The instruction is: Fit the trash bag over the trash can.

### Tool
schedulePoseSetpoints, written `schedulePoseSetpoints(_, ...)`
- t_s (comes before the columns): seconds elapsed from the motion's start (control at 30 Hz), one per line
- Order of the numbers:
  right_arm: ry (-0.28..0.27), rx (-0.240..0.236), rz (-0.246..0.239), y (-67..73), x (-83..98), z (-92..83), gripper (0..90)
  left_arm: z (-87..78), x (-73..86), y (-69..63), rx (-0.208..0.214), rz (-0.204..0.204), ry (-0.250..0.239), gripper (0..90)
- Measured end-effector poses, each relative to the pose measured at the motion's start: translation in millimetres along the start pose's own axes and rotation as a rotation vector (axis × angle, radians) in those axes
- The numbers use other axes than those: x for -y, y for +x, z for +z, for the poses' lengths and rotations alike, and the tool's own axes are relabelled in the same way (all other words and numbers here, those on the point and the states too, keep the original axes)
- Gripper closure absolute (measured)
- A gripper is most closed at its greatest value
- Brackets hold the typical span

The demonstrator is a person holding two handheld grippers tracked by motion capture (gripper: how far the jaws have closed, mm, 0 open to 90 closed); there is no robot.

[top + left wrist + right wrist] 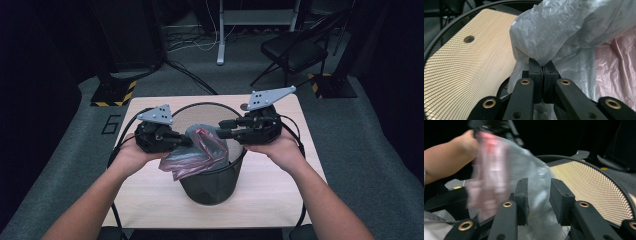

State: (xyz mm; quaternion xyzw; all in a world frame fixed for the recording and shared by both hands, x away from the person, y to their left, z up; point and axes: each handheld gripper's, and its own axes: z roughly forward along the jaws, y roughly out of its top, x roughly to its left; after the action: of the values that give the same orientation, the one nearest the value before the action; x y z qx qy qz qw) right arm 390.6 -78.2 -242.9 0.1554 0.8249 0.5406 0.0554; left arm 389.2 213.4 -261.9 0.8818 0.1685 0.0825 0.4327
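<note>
A black wire-mesh waste bin (210, 186) stands in the middle of a small wooden table (145, 200). A thin plastic bag (200, 150), grey-white with pink parts, is bunched over the bin's near-left rim and hangs partly outside it. My left gripper (187, 141) is at the bin's left rim. In the left gripper view its jaws (542, 66) are pinched shut on a fold of the bag (564, 32). My right gripper (222, 129) reaches over the bin from the right. Its jaws (539, 187) stand apart, with the bag (499, 170) just beyond them and not pressed.
The bin's mesh wall (474, 65) (594, 190) curves close around both grippers. The table has a small round hole (243, 106) behind the bin. On the dark carpet beyond stand a black folding chair (295, 50), a white desk leg (220, 35) and stand bases with yellow-black tape (115, 94).
</note>
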Motion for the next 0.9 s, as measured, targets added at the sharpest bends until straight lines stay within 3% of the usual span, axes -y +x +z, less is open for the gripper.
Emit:
schedulePoseSetpoints(0.17,-0.010,-0.003,-0.059,17.8,-9.9,-13.6,67.3,4.8,2.2,6.7,-0.017,-0.034,-0.003,87.9)
schedulePoseSetpoints(0.3,-0.006,-0.020,-0.087,27.0,-13.1,-11.3,63.9,8.2,2.9,8.1,-0.013,-0.042,0.001,87.9)
schedulePoseSetpoints(0.4,0.004,-0.004,-0.092,29.2,-13.5,-4.8,56.0,9.1,2.2,7.7,-0.014,-0.042,-0.002,87.9)
schedulePoseSetpoints(0.6,0.007,0.003,-0.125,32.6,-13.9,1.7,62.6,10.2,1.2,8.6,-0.014,-0.044,0.003,87.9)
schedulePoseSetpoints(0.9,0.000,-0.005,-0.148,38.6,-18.0,-0.7,62.1,11.2,0.8,9.5,-0.016,-0.049,0.006,87.9)
